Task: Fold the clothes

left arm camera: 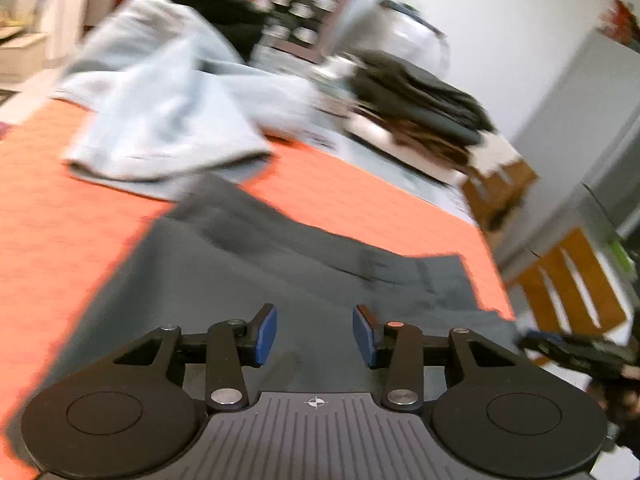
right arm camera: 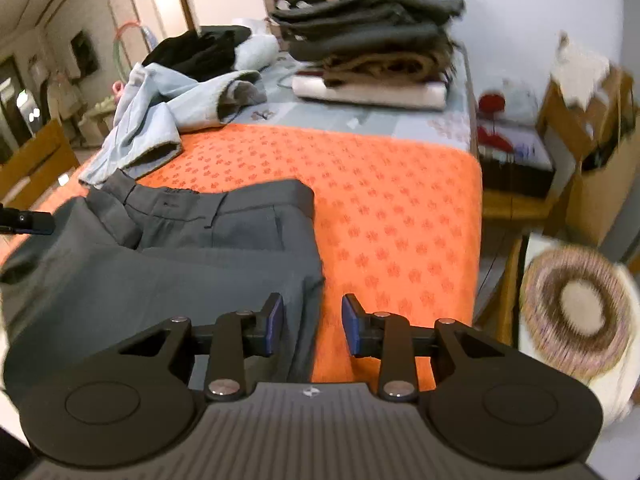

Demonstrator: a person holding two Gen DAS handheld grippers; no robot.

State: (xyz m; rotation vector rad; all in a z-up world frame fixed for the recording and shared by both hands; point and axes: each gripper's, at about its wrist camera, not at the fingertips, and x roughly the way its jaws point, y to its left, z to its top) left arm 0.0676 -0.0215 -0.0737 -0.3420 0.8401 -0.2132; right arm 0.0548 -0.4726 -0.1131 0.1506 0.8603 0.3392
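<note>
— Both grippers first: how do they stand?

— Left gripper (left arm camera: 315, 334) has its blue pads (left arm camera: 267, 334) well apart with nothing between them. It hangs over the grey trousers (left arm camera: 280, 264), and only cloth shows through the gap. Whether the fingertips touch the fabric I cannot tell; the left view is blurred.

— And the other?

— Right gripper (right arm camera: 313, 326) is likewise spread, empty. Its left pad (right arm camera: 275, 324) sits over the right-hand edge of the trousers (right arm camera: 180, 256), and its right pad over the bare orange bedspread (right arm camera: 400, 208). So the gap straddles the garment's edge. No pinch on anything.

— Where do the trousers lie?

— Flat on the orange spread, on the near left part of the bed. The waistband, with belt loops and a pocket line, points away toward the far side, and a leg section is laid across the lower part. A dark tip of the left tool (right arm camera: 26, 222) shows at the left margin of the right view, near the trousers' left side.

— Anything else on the bed?

— A light blue garment (right arm camera: 160, 120) lies crumpled beyond the waistband, just beside it. Behind that sits dark clothing (right arm camera: 200, 50). On the far right of the bed a stack of folded clothes (right arm camera: 372, 44) rests, well apart from the trousers.
</note>
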